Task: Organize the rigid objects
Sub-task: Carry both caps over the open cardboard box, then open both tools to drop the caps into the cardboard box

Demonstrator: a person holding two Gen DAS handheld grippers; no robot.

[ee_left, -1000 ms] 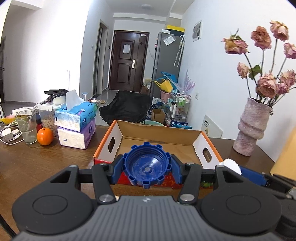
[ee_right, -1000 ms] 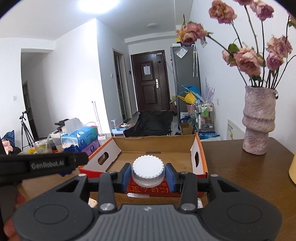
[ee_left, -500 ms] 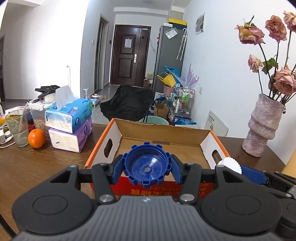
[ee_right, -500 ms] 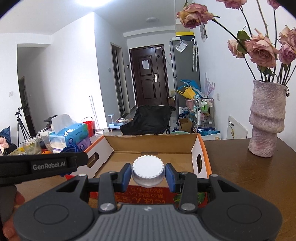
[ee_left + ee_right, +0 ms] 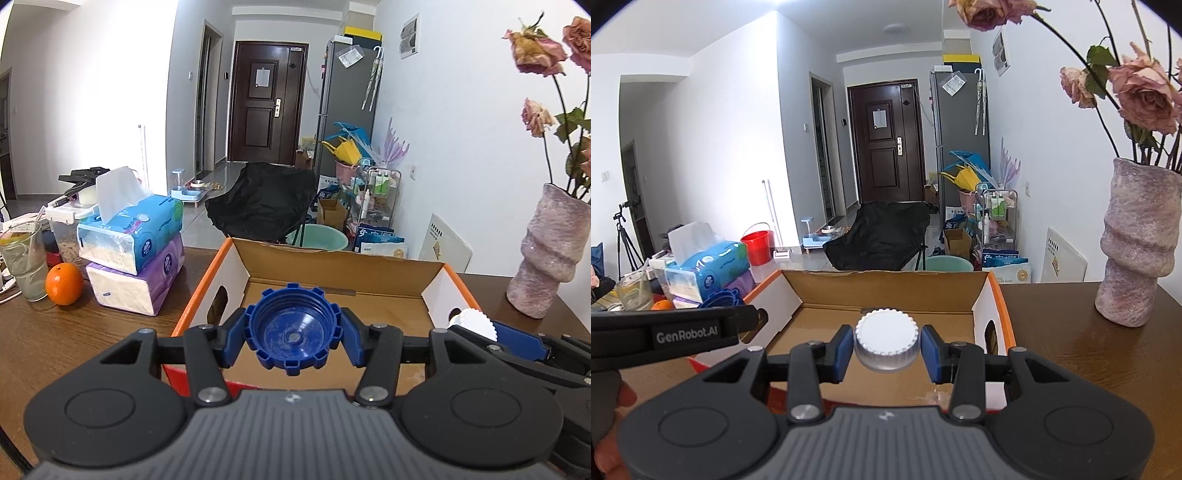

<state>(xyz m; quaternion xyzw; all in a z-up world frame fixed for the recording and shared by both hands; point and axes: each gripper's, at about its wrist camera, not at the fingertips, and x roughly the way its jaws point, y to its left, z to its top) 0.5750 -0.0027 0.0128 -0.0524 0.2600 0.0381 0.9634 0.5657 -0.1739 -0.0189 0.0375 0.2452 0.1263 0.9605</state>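
Note:
My left gripper (image 5: 291, 336) is shut on a blue notched cap (image 5: 293, 334), its hollow side facing the camera, held above the near edge of an open cardboard box (image 5: 343, 264). My right gripper (image 5: 886, 350) is shut on a white ribbed cap (image 5: 886, 341), held over the same box (image 5: 886, 282). The white cap (image 5: 474, 320) and right gripper also show at the right of the left wrist view. The left gripper's side (image 5: 676, 334) shows at the left of the right wrist view. The box floor looks bare.
Stacked tissue packs (image 5: 136, 254), an orange (image 5: 64, 283) and a glass (image 5: 23, 266) stand left of the box on the brown table (image 5: 66, 339). A pink vase with dried roses (image 5: 1137, 243) stands at the right. A black chair (image 5: 262, 201) is beyond the table.
Both grippers have moved forward toward and over the box, still holding their caps. The box looms larger and the vase has shifted right in both views.

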